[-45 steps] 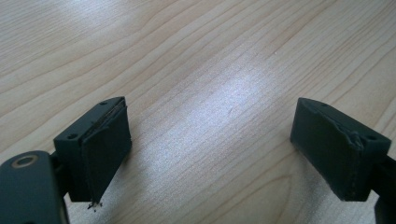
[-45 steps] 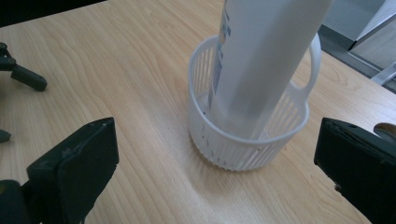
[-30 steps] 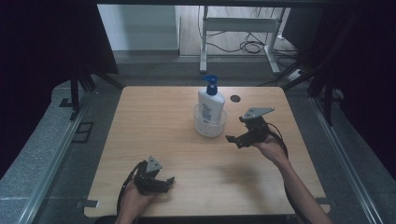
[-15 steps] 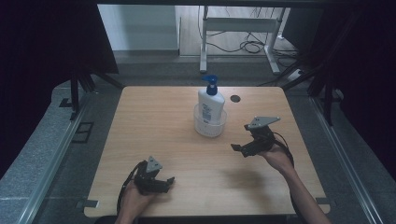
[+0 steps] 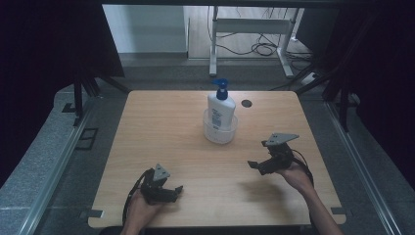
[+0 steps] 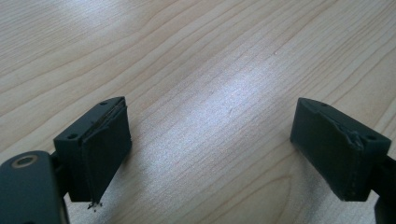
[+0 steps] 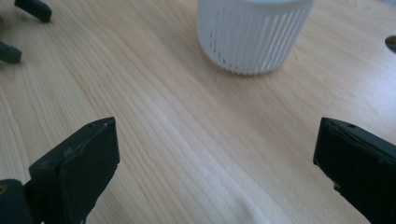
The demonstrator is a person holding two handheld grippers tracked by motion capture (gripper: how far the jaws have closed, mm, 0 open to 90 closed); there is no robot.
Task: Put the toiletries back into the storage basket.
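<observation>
In the high view, the right gripper is held just above the table in the person's right hand, its jaws spread apart and holding nothing. Ahead of it and off to its left stands a white bottle with a blue pump top, upright inside a white ribbed cup. Bottle and cup are apart from the gripper, with bare wood between. The left gripper sits near the table's front edge in the left hand, jaws parted and empty, well apart from the cup, which lies ahead of it and to its right. A small dark hole in the tabletop lies just beyond the cup.

In the left gripper view, the two black jaws stand wide apart low over the wood, with bare tabletop between them.

In the right gripper view, the jaws also stand wide apart with nothing between. The cup is straight ahead of them, a little way off, resting on the wood. The tips of the left gripper show at the far left.
</observation>
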